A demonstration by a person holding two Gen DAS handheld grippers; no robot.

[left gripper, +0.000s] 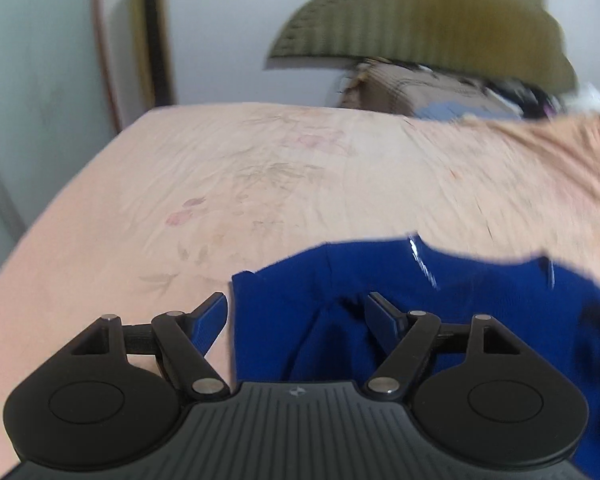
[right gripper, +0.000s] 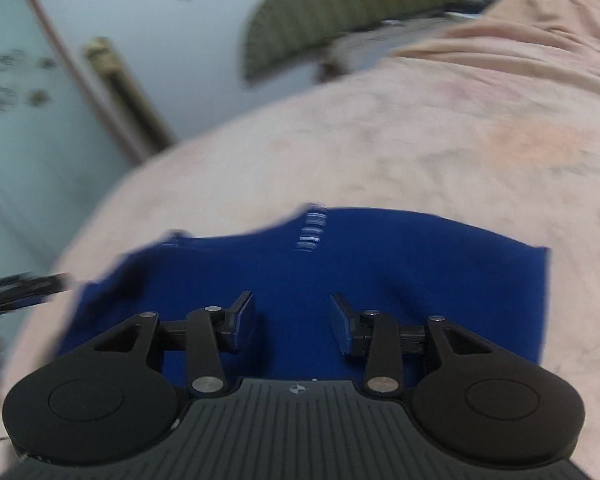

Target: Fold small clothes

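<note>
A royal-blue knit garment [right gripper: 340, 272] lies spread on the peach floral bedsheet [left gripper: 220, 184], low in both wrist views. The left gripper [left gripper: 296, 320] stands wide apart, straddling the cloth's edge at nine o'clock; the right gripper [right gripper: 293, 320] is half spread above the flat middle, nothing pinched. This looks like the pause between folds; next, each claw likely needs a fresh edge. Bare sheet toward twelve o'clock gives room; an olive ridged cushion [left gripper: 420, 20] sits beyond.

blue garment [left gripper: 440, 304] cut off at right edge, olive mat [left gripper: 420, 20] motion-blurred
</note>
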